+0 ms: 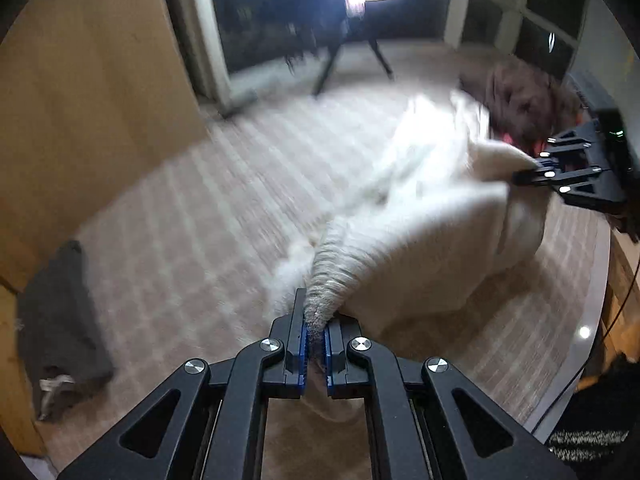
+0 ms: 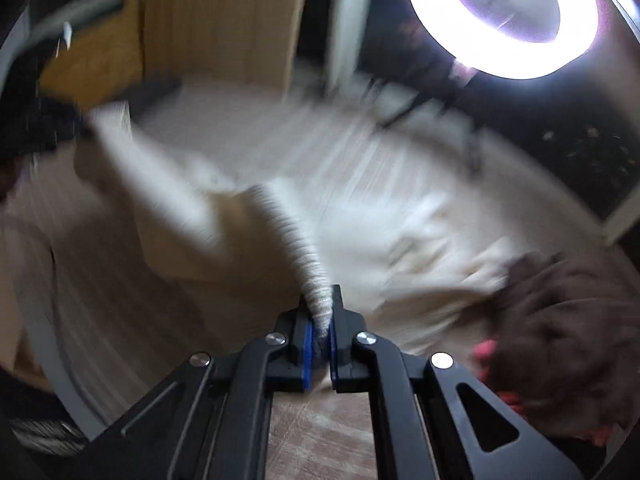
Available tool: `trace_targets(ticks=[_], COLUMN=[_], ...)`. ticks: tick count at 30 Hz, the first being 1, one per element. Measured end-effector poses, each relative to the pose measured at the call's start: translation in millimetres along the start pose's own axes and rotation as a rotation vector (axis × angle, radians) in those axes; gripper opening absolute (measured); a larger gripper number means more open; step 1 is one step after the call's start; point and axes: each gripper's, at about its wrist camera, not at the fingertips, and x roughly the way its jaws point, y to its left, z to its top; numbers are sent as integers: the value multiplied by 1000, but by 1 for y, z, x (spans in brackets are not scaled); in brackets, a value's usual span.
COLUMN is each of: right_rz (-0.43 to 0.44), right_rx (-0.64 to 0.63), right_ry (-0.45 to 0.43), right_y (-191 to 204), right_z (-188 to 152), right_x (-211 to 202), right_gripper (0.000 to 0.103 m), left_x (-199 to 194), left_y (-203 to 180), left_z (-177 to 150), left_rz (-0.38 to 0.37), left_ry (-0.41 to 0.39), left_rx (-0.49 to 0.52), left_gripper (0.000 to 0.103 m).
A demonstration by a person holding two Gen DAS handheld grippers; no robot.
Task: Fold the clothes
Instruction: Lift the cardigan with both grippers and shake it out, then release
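We pinch the white garment tight with our left gripper and our right gripper, each on a ribbed edge, above the striped cloth. Past it lies a brown clothes pile, and a gray garment lies off to the left. Farthest off, the ring light shines.

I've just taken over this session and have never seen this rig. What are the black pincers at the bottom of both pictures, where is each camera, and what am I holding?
Each picture comes from a fisheye camera on a hand-held gripper, looking along its two fingers. The left gripper and right gripper are black pincers with blue pads. Both are shut on ribbed edges of one cream knitted garment, stretched between them above a pale checked table covering. On it lie a dark grey cloth and a brown fuzzy garment. A ring light glares behind. Both pictures are motion-blurred.
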Motion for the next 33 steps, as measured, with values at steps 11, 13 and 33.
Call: trace_targets(ticks=[11, 13, 33], right_rz=[-339, -361, -322], right_rx=[-78, -75, -95], right_ry=[-593, -653, -374], right_y=[30, 35, 27], right_z=[112, 116, 193], right_x=[-295, -333, -110], right_gripper=[6, 6, 7], left_x=[-285, -330, -298], left_y=[-16, -26, 60], left_z=[87, 94, 107], left_rz=[186, 224, 344], left_ry=[-523, -591, -399], left_rx=[161, 190, 153], left_gripper=[5, 5, 7])
